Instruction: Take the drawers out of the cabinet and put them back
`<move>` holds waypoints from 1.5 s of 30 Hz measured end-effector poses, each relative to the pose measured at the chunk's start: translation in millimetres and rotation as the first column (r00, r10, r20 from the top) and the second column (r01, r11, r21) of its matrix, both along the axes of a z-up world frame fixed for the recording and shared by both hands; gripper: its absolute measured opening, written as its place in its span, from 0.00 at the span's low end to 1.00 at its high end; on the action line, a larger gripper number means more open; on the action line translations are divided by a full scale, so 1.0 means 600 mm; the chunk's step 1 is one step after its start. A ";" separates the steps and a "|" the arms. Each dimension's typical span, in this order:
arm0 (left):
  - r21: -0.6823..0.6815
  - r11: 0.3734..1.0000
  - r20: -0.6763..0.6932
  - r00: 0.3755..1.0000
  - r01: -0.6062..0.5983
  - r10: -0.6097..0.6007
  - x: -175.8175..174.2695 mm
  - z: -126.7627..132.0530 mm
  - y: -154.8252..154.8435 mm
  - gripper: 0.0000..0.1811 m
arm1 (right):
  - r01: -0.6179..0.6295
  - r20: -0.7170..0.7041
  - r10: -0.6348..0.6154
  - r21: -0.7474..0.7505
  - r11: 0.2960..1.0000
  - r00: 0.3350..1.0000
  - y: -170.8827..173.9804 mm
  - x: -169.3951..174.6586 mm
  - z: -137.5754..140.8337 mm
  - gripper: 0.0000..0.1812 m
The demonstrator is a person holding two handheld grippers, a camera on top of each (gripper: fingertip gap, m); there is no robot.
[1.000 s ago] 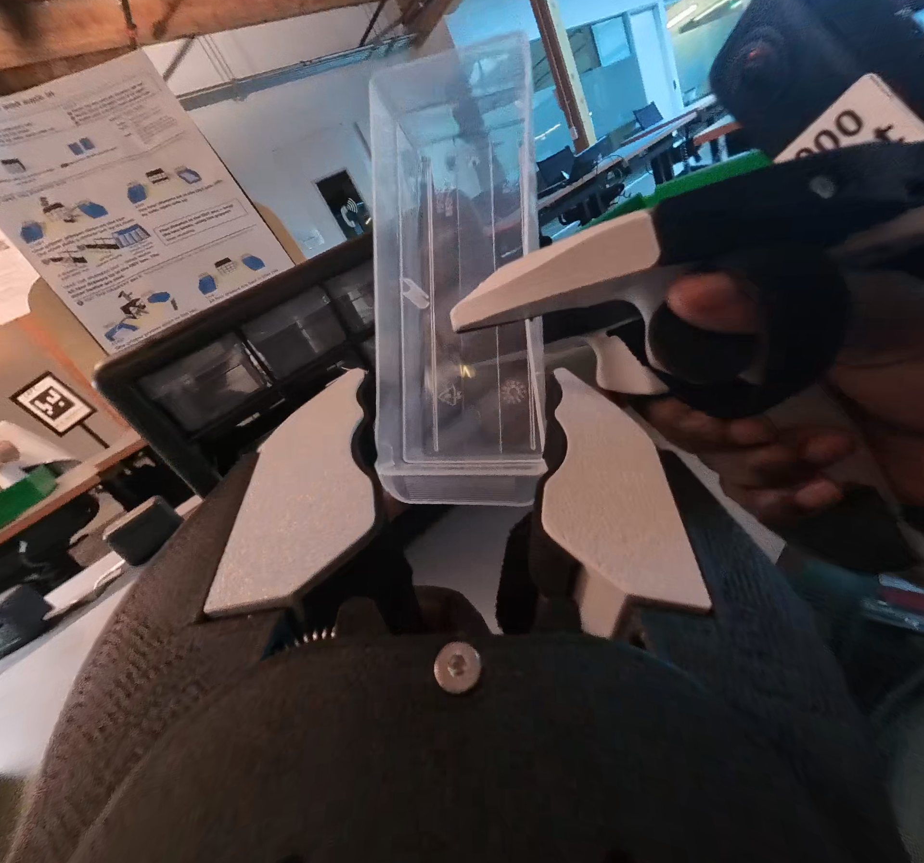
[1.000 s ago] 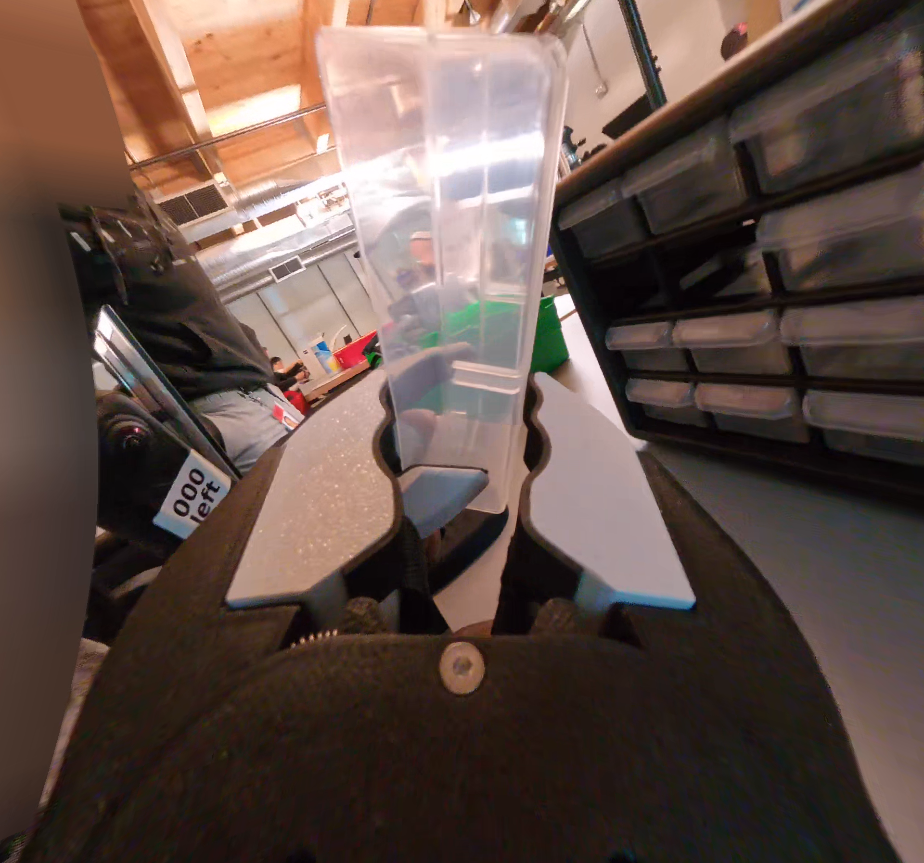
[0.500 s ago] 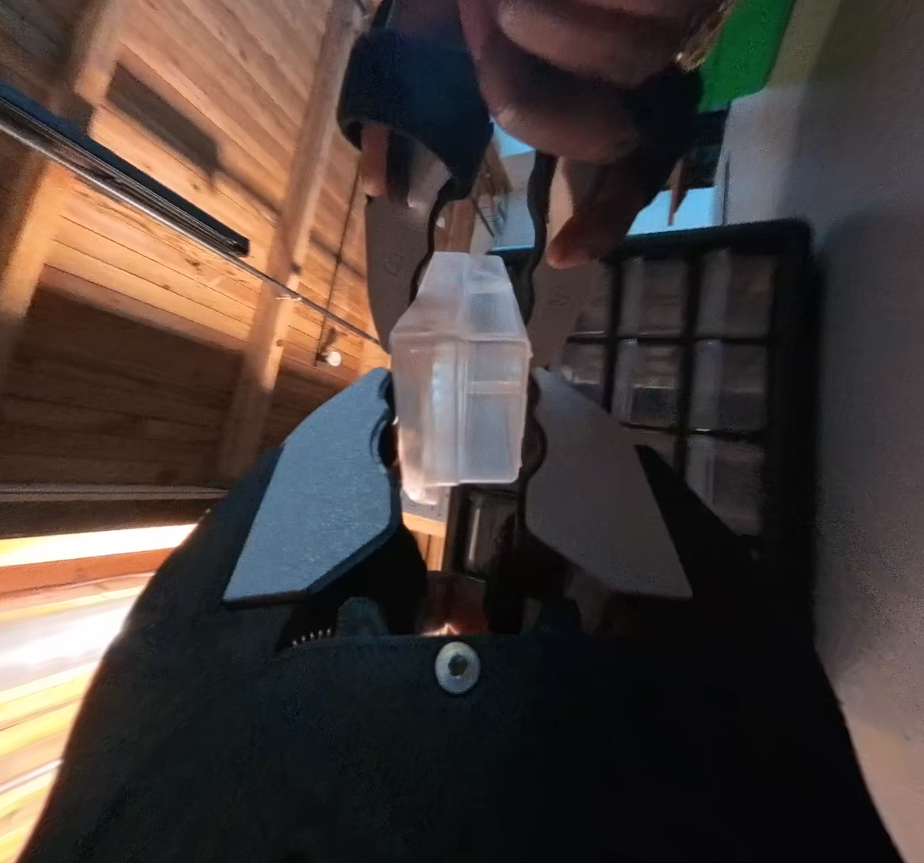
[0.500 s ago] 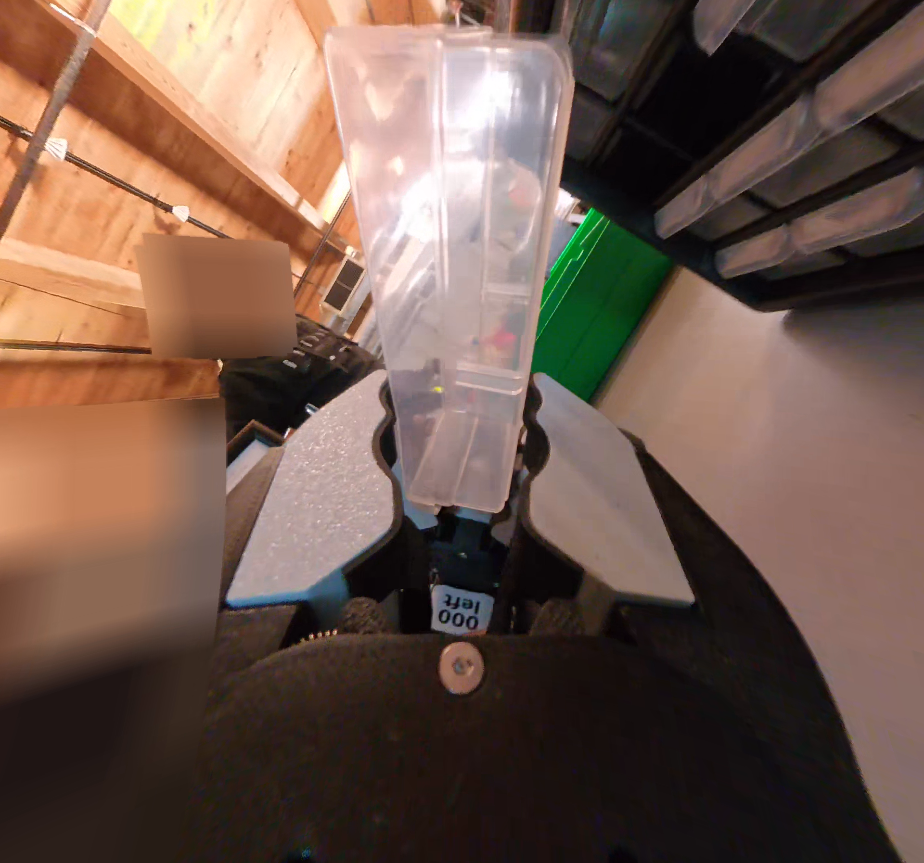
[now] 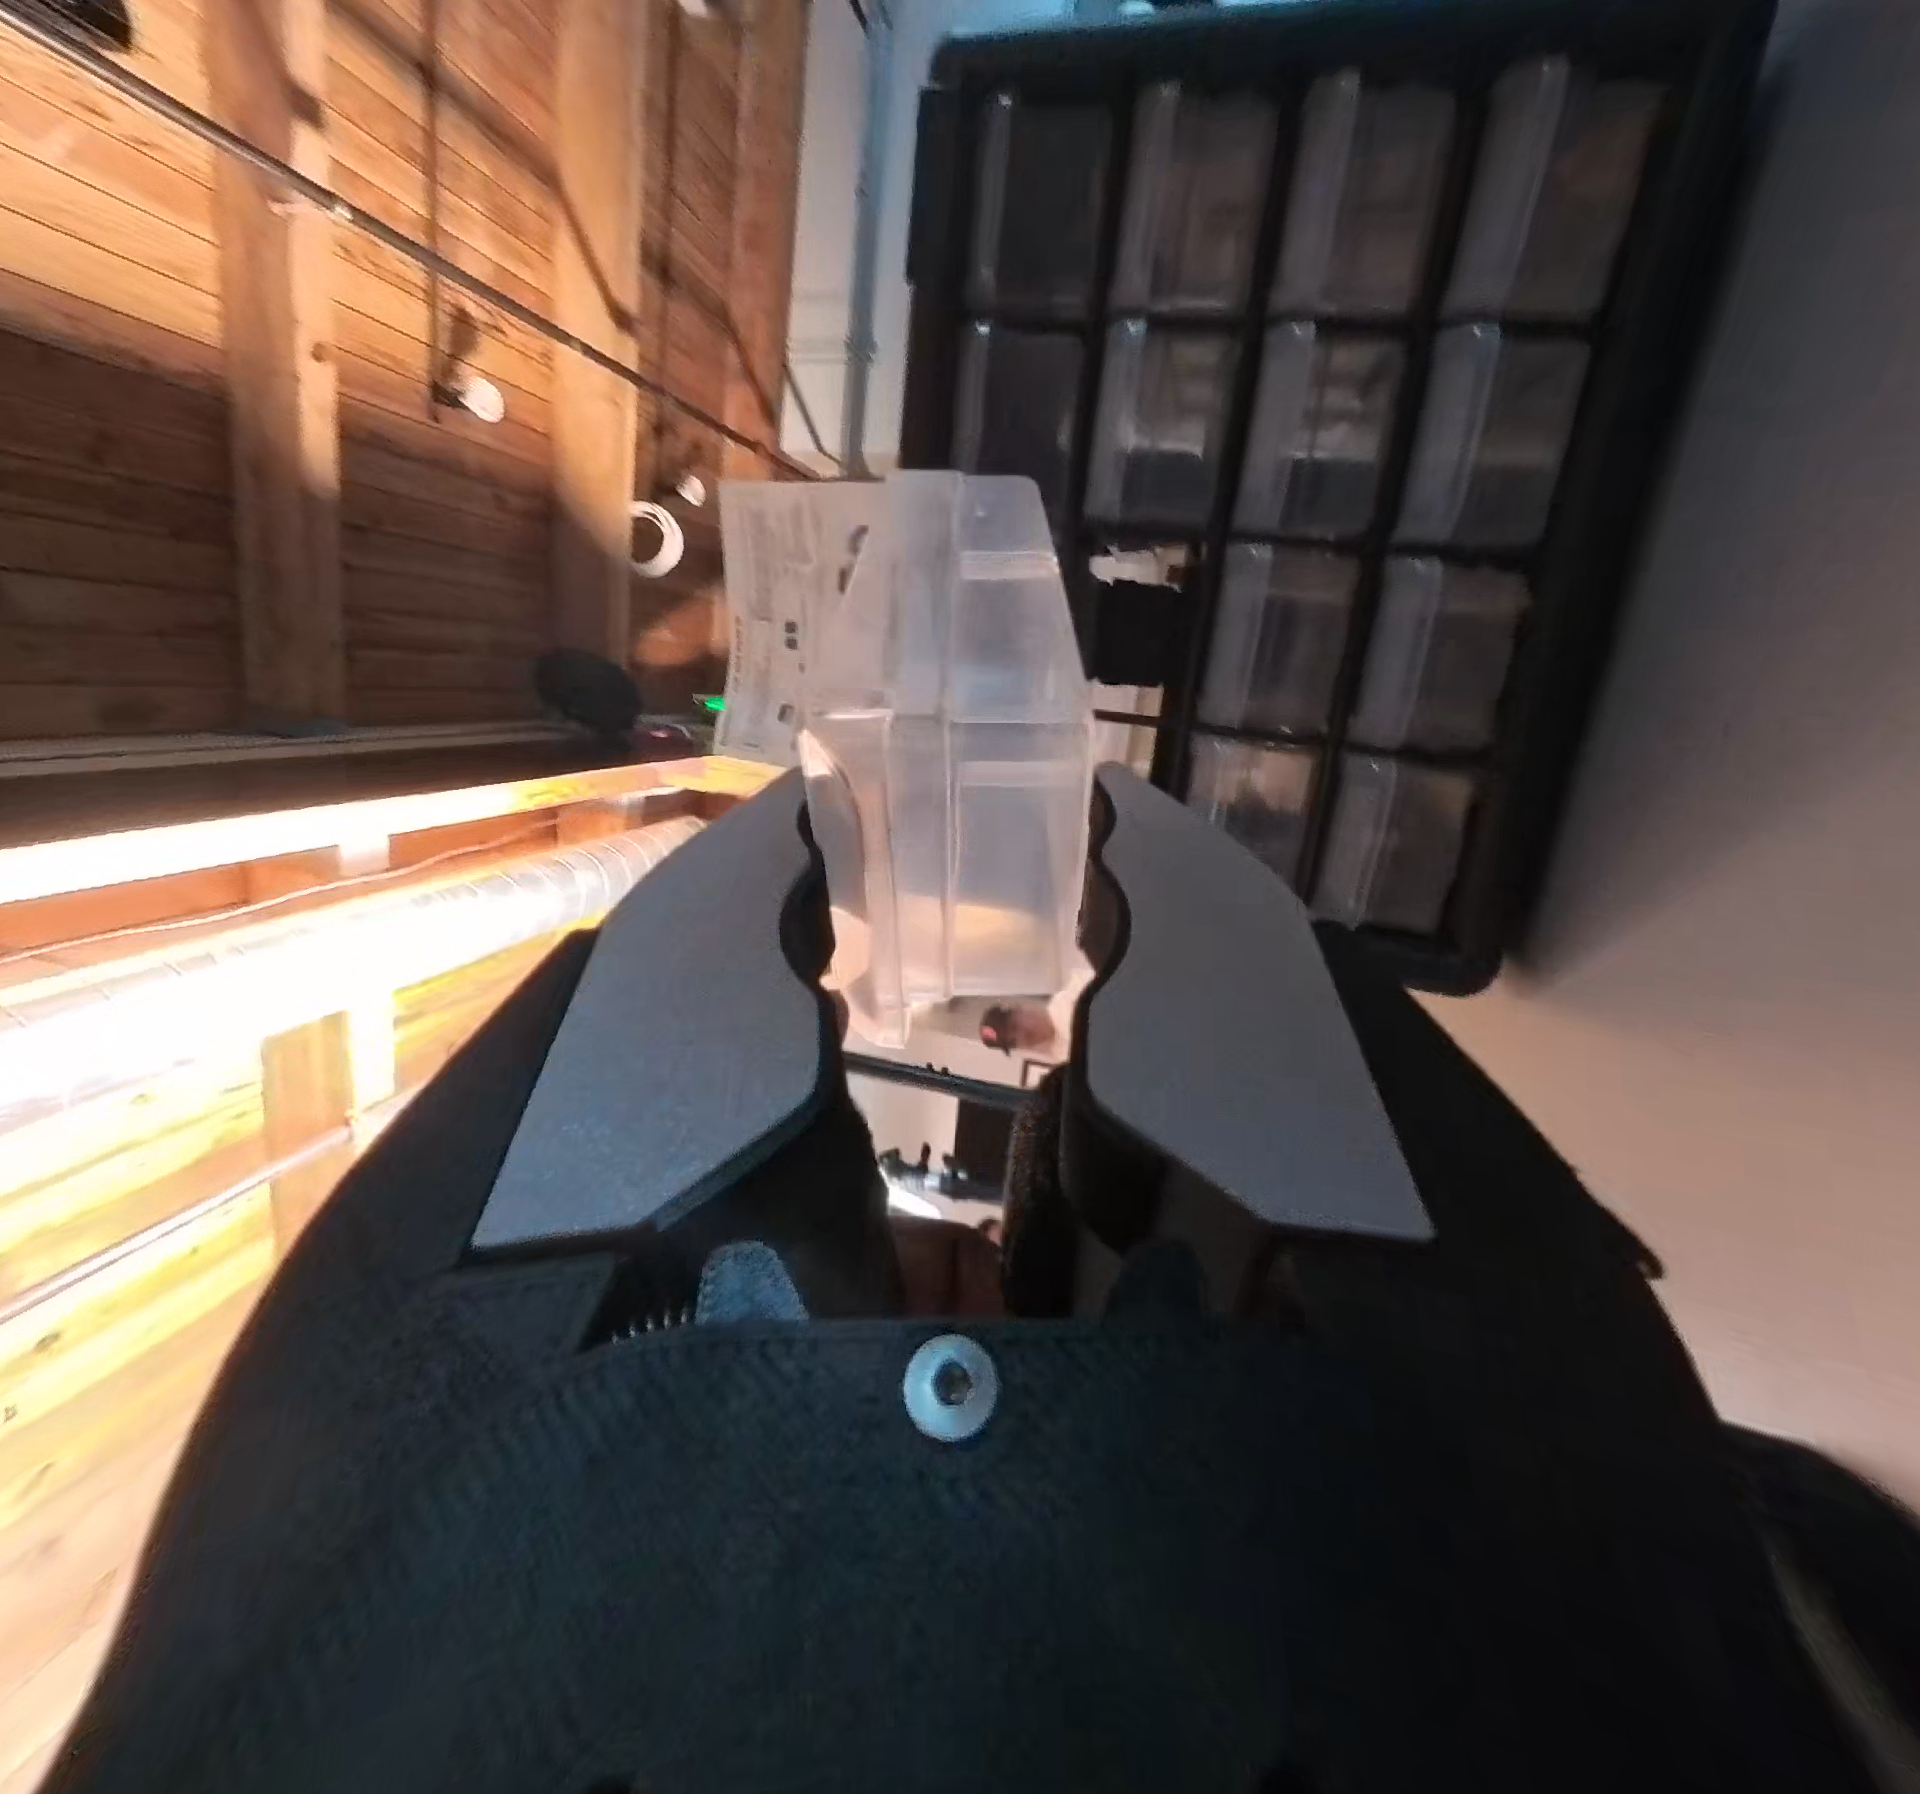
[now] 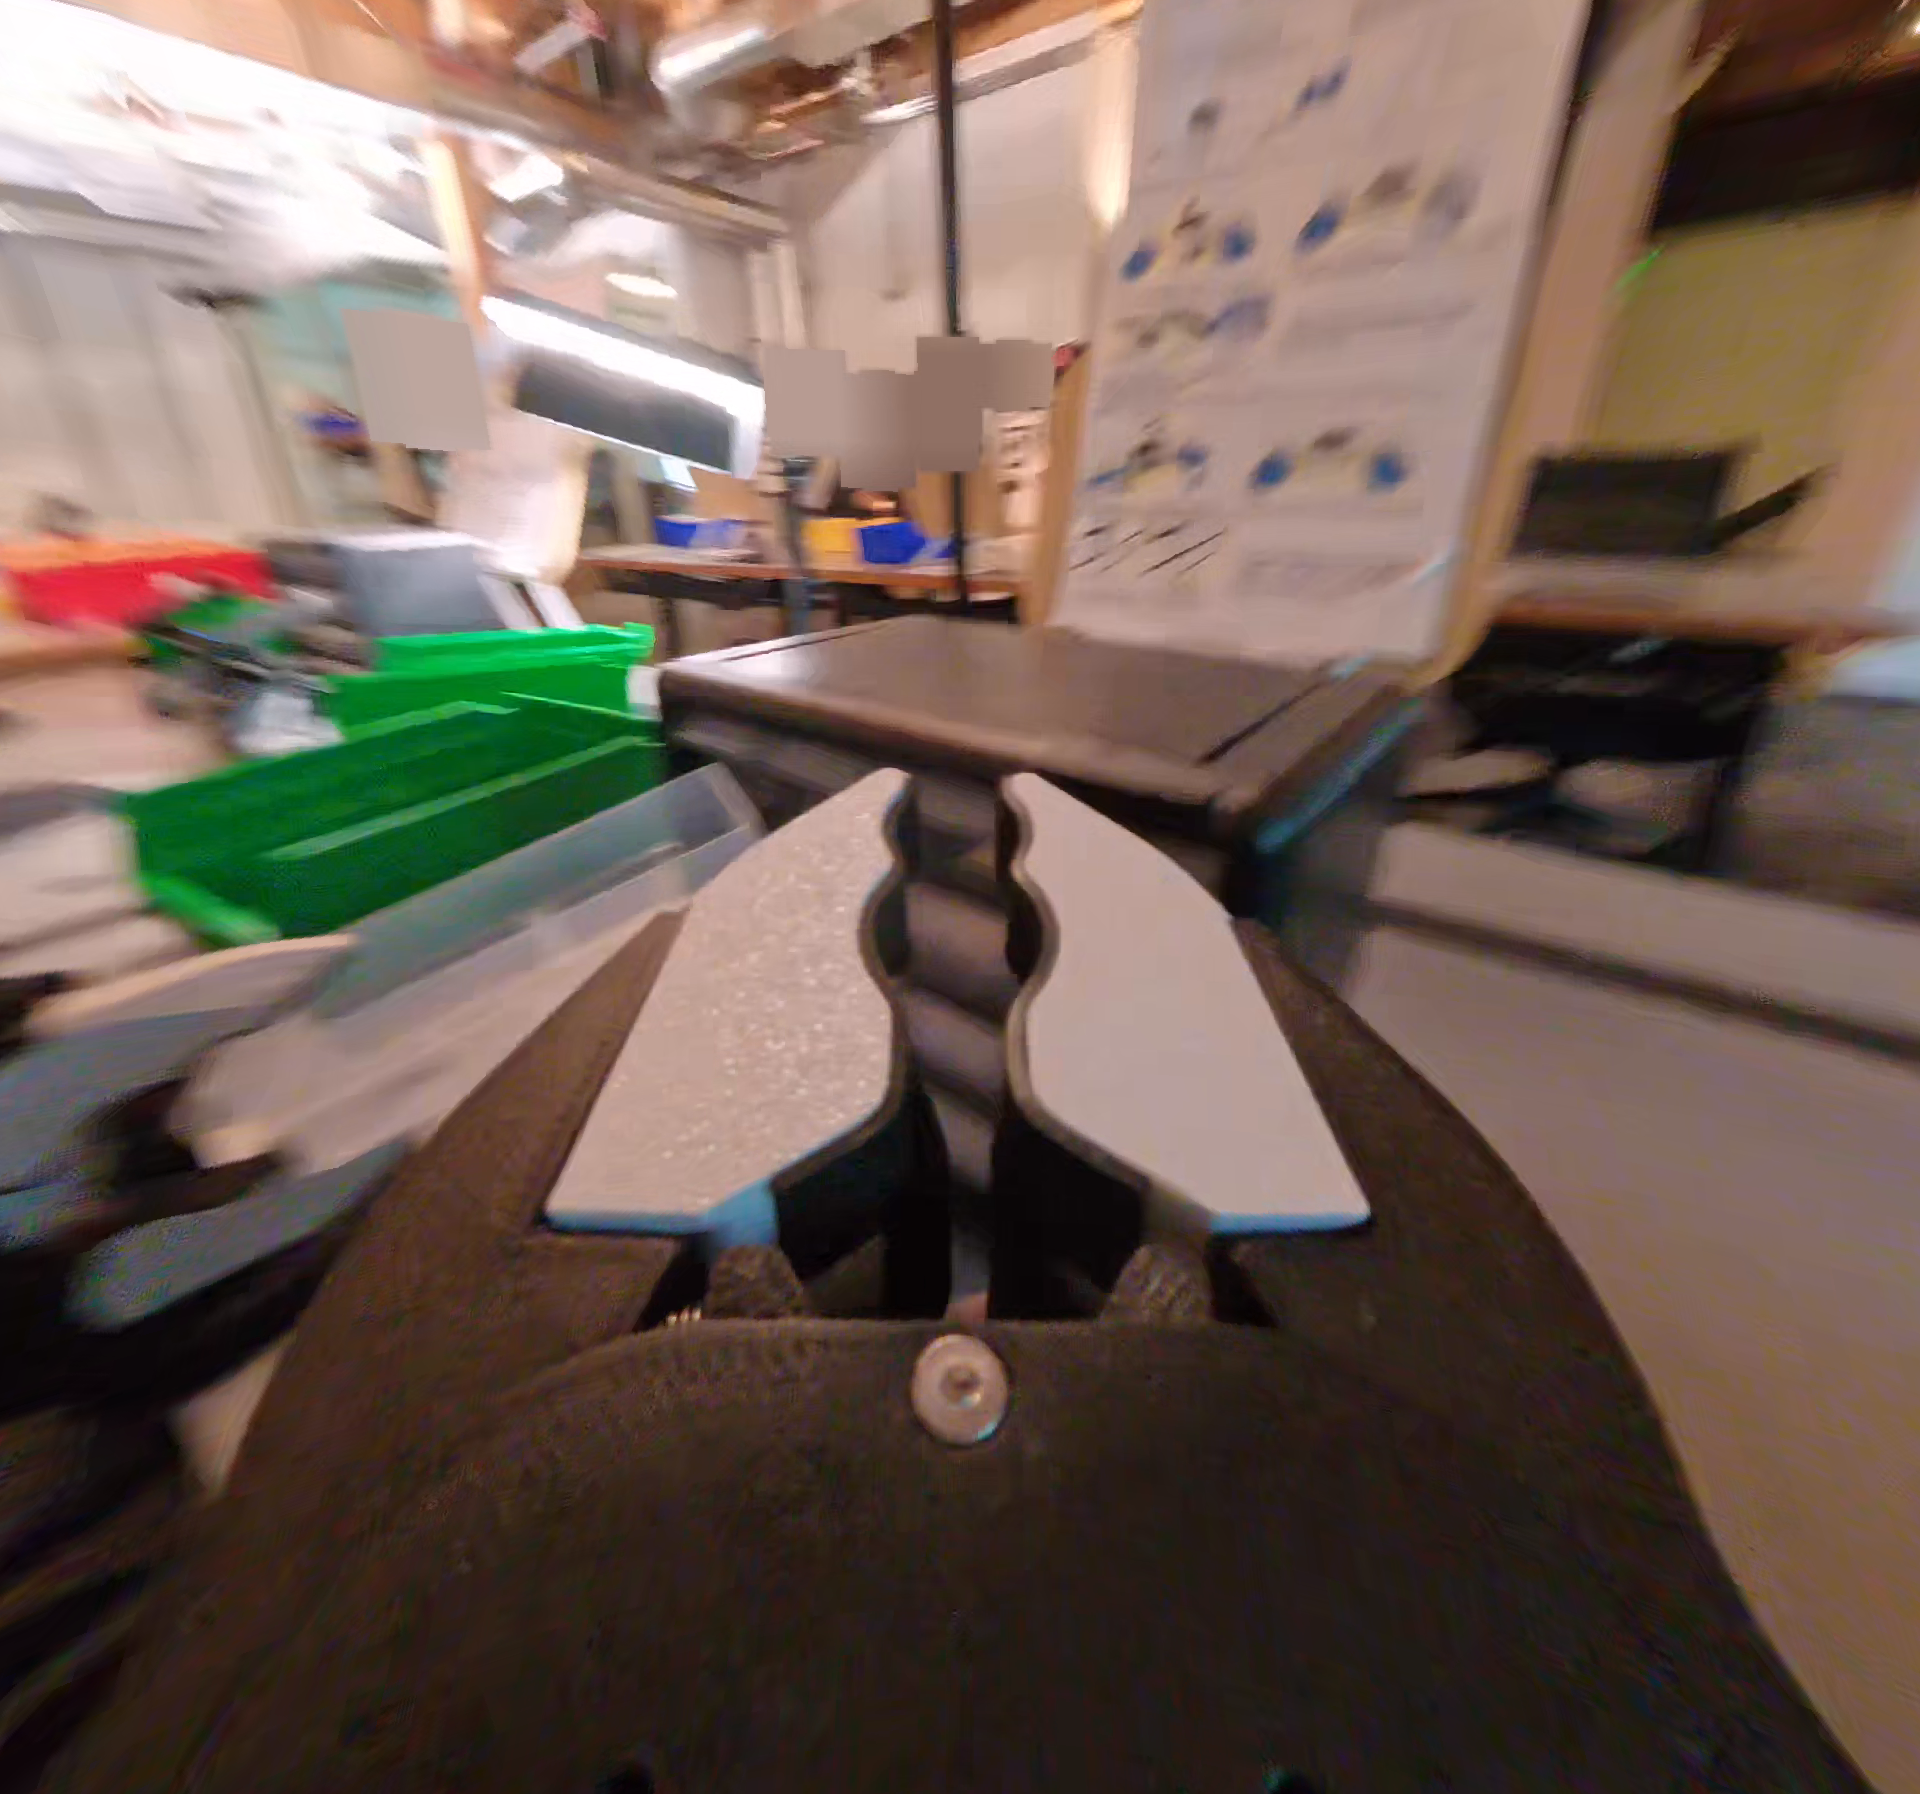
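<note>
Nearest, the left gripper [image 5: 951,897] is being held closed on a clear, empty plastic drawer [image 5: 961,788], clamped by its narrow end and pointing toward the cabinet. The right gripper [image 6: 954,897] is being carried with its jaws nearly together, a narrow gap between them and nothing held. Beyond, the black multi-drawer cabinet [image 5: 1340,456] is being faced on the pale bench [image 5: 1704,809]; one dark vacant slot [image 5: 1127,632] is showing among translucent drawers whose contents cannot be told. A green plastic bin [image 6: 395,788] is standing beside the cabinet's left end; its contents are hidden. Judged risks: the drawer being tilted in the grip and jamming at the slot mouth, or slipping on smooth plastic.
</note>
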State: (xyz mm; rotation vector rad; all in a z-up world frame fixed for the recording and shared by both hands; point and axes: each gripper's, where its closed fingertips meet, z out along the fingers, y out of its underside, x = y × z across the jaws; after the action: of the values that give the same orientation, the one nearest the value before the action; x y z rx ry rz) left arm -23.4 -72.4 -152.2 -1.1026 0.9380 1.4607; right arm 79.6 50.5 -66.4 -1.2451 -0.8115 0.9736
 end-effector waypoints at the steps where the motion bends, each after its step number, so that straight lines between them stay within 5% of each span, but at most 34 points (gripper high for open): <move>1: -0.018 1.000 0.012 1.000 -0.018 0.018 -0.001 -0.002 0.003 0.25 | 0.070 0.046 -0.073 0.079 0.994 0.996 0.024 0.002 0.014 0.04; 3: -0.053 0.997 0.033 0.998 -0.047 0.049 -0.002 -0.005 0.008 0.25 | 0.138 0.162 -0.165 0.163 0.977 0.973 0.071 -0.008 0.021 0.01; 10: -0.202 0.963 0.063 0.979 -0.177 0.193 -0.005 -0.025 0.018 0.25 | 0.150 0.427 -0.199 0.144 0.978 0.882 0.161 -0.053 -0.031 0.00; 30: -0.360 0.863 0.047 0.917 -0.354 0.396 0.010 -0.021 0.069 0.25 | 0.158 0.413 -0.188 0.107 0.982 0.891 0.164 -0.058 -0.032 0.00; 45: -0.260 0.876 0.008 0.907 -0.406 0.422 -0.039 -0.030 0.146 0.25 | 0.161 0.407 -0.197 0.120 0.980 0.892 0.164 -0.058 -0.031 0.00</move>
State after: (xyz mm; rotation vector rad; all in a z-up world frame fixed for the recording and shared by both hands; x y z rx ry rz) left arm -47.1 14.9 -170.2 -1.6086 0.8938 1.6649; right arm 44.9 148.7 -84.9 -1.4509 -1.0361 0.5203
